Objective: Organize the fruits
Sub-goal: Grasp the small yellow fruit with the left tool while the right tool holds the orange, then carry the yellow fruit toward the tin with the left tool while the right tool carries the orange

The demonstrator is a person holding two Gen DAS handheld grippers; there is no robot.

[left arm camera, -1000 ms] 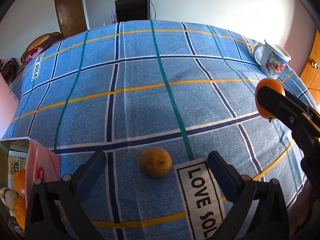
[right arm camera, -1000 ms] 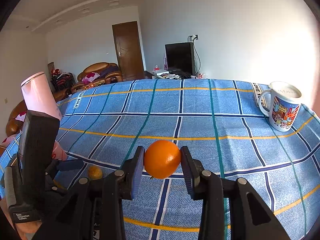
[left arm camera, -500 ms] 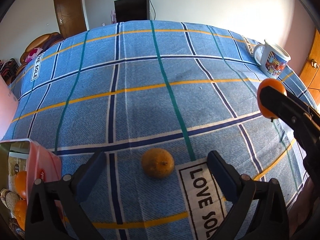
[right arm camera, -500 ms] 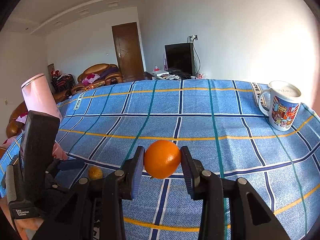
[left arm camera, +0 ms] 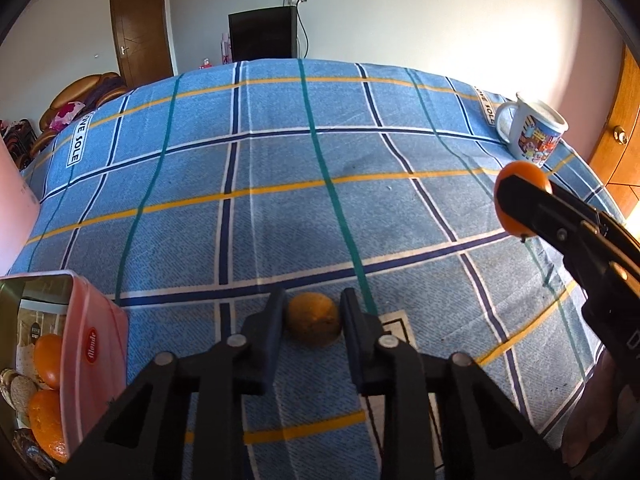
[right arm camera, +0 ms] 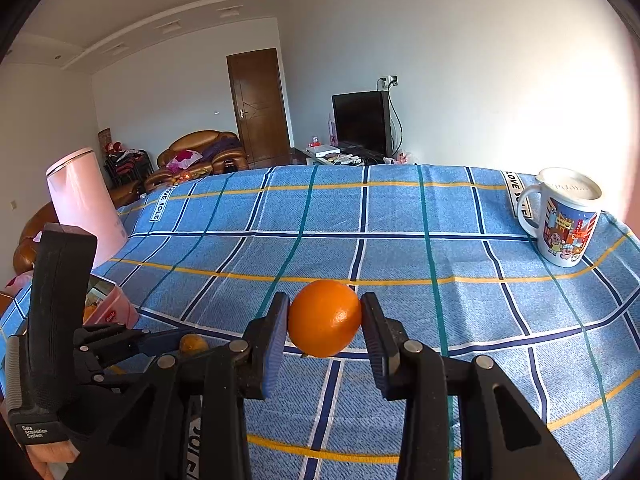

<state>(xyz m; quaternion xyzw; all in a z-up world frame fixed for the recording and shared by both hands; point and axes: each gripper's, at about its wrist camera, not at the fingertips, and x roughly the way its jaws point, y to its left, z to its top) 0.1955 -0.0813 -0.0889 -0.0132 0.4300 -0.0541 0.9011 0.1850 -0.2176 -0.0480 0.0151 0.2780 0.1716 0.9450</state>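
So the left gripper (left arm camera: 313,322) went from wide open to clamped on the dull yellowish fruit (left arm camera: 314,324) sitting on the tablecloth (left arm camera: 280,220); right gripper (right arm camera: 325,324) pinches the orange (right arm camera: 325,323), held above it.

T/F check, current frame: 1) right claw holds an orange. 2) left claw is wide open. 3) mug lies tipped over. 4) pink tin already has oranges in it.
1) True: the right claw is shut on the bright orange.
2) False: the left claw is shut on the dull yellowish fruit.
3) False: the mug stands upright on the cloth.
4) True: the pink tin holds oranges.
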